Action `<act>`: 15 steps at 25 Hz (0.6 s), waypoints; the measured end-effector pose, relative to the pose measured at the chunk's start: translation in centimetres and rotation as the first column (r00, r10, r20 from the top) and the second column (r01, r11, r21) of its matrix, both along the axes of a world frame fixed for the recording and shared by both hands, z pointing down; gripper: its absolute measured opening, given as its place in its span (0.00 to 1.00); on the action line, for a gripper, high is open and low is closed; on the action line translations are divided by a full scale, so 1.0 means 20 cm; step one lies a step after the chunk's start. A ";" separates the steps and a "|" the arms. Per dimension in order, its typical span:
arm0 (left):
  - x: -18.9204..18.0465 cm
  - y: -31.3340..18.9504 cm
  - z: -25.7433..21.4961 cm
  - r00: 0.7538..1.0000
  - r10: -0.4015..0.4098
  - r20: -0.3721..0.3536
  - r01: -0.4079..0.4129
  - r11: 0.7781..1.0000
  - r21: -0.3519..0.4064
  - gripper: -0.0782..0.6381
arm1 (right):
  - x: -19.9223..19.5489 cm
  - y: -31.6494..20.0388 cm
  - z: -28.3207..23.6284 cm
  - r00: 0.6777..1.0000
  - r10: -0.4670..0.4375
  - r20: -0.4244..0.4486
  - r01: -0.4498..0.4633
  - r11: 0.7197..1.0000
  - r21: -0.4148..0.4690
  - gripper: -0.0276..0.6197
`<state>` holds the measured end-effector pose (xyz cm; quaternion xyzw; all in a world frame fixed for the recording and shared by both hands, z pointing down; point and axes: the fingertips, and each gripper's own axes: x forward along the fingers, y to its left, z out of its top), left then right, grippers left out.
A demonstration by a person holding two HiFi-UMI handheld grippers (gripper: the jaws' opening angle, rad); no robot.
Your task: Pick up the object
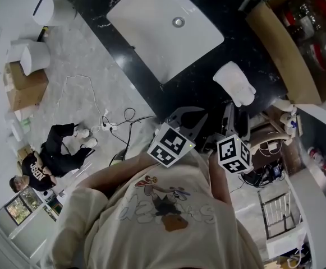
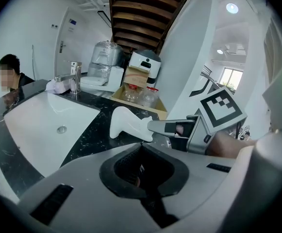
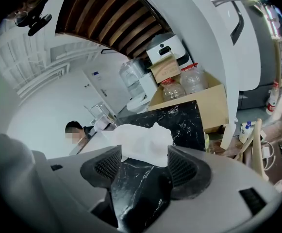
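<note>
Right gripper [image 3: 144, 171]: my jaws are spread wide with nothing pinched; the near end of the white object [image 3: 143, 142] sits just ahead of the gap, and neither pad touches it.
Left gripper [image 2: 141, 147]: jaws pressed together on nothing, hanging close beside my right one.
Where the object is: it lies on the black counter [image 1: 207, 77], right of the sink [image 1: 163, 27], between the sink and the cardboard box [image 1: 275, 43], toward the counter's near right corner.
Risk, thin bite: if I close from here I judge the pads would catch only the near fringe, and it would slide out as I lift.
Risk, shoving: the stone looks slick (polished, veined), so a jaw coming in too low could push the object toward the box instead of around it.
Risk, scraping: tipped down as I am, going too deep would drive the tips into the counter.
Risk, crowding: the left gripper is near enough that the two could knock together if either drifts.
Look of the object: plain white, matte and lumpy, broad at one end and narrower at the other. It is rather glove-like from above, and I cannot tell whether it is soft or stiff.
</note>
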<state>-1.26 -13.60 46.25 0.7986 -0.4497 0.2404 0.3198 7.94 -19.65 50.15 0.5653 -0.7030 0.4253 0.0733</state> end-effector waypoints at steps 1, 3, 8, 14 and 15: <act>0.00 -0.01 0.01 1.000 0.000 -0.002 0.000 1.000 -0.005 0.13 | 0.01 -0.01 0.00 1.000 0.011 -0.006 -0.011 1.000 0.001 0.47; -0.01 -0.02 0.02 1.000 -0.008 -0.005 0.008 1.000 -0.013 0.13 | 0.03 -0.03 -0.01 0.999 0.034 -0.017 -0.034 0.999 0.003 0.48; -0.02 -0.06 0.05 1.000 -0.024 -0.007 0.023 1.000 -0.020 0.13 | 0.05 -0.09 0.00 0.998 0.055 -0.026 -0.055 0.998 0.009 0.49; 0.00 -0.09 0.10 1.000 -0.012 -0.014 0.012 0.999 -0.045 0.13 | 0.09 -0.12 0.06 0.997 0.068 -0.040 -0.069 0.998 -0.011 0.49; 0.01 -0.09 0.11 1.000 -0.012 -0.015 0.011 0.999 -0.047 0.13 | 0.10 -0.13 0.07 0.997 0.070 -0.041 -0.070 0.997 -0.014 0.49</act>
